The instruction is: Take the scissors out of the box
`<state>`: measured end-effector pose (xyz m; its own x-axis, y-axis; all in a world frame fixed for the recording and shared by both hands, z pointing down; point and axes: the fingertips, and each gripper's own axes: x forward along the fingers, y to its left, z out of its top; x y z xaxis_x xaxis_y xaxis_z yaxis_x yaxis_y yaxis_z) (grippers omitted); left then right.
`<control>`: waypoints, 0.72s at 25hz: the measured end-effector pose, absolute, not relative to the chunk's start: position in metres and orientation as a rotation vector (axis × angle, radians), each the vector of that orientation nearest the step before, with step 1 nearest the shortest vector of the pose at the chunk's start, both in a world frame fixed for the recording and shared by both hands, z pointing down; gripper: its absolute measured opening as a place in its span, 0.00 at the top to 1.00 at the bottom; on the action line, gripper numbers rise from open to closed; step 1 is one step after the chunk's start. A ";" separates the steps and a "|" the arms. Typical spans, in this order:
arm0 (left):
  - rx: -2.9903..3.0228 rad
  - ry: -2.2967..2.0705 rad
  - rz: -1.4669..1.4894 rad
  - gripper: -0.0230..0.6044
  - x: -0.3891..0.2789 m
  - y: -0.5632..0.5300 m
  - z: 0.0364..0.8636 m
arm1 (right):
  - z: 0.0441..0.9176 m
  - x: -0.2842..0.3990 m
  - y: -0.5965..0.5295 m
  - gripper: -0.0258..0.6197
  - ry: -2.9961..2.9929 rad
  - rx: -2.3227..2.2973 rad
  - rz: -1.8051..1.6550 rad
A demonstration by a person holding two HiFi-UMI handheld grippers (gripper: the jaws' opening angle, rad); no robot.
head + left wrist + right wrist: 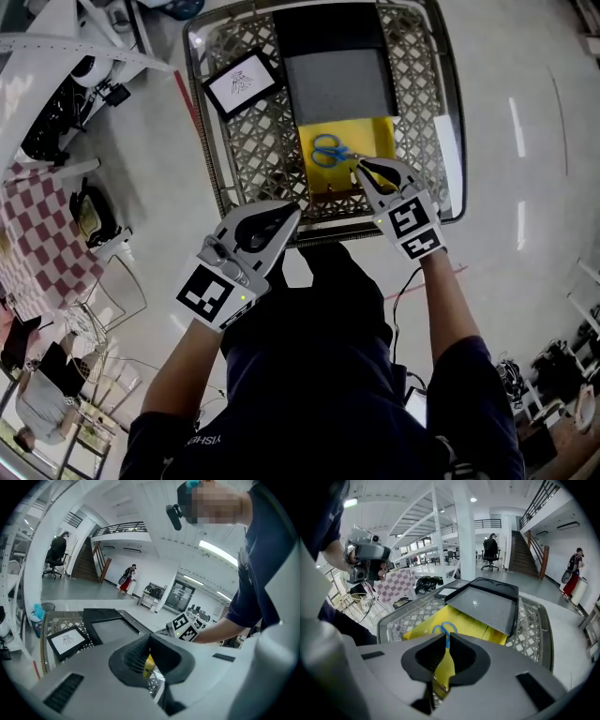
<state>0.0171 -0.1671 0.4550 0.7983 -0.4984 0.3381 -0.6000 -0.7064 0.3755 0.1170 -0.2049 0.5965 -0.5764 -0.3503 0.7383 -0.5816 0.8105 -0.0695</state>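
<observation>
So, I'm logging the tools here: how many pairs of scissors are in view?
1: the blue-handled scissors lie in the yellow box in the metal basket, blade end pinched in the right claw. The grey lid covers part of the box, so more could be hidden.

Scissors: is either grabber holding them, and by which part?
The right gripper is shut on the scissors at their blade end. The left gripper holds nothing.
</observation>
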 end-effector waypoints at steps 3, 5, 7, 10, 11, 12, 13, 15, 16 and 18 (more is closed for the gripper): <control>2.494 -0.815 0.285 0.93 0.015 -0.170 0.463 | 0.611 0.117 -0.209 0.89 -2.212 0.656 0.408; 2.480 -0.812 0.284 0.93 0.015 -0.172 0.470 | 0.621 0.116 -0.214 0.86 -2.195 0.634 0.401; 2.467 -0.812 0.287 0.93 0.013 -0.174 0.477 | 0.630 0.115 -0.216 0.82 -2.171 0.597 0.381; 2.441 -0.812 0.287 0.93 0.010 -0.176 0.484 | 0.641 0.115 -0.218 0.78 -2.108 0.523 0.320; 2.430 -0.813 0.275 0.93 0.011 -0.177 0.484 | 0.644 0.115 -0.217 0.78 -2.080 0.495 0.290; 2.422 -0.815 0.263 0.93 0.010 -0.178 0.483 | 0.648 0.115 -0.217 0.77 -2.055 0.467 0.263; 2.418 -0.817 0.256 0.93 0.010 -0.179 0.484 | 0.652 0.115 -0.216 0.76 -2.034 0.443 0.244; 2.408 -0.821 0.254 0.93 0.007 -0.177 0.489 | 0.657 0.115 -0.215 0.76 -2.009 0.409 0.227; 2.399 -0.823 0.251 0.93 0.006 -0.177 0.490 | 0.660 0.114 -0.215 0.76 -1.998 0.395 0.220; 2.394 -0.830 0.246 0.93 0.003 -0.177 0.494 | 0.665 0.114 -0.215 0.76 -1.974 0.369 0.199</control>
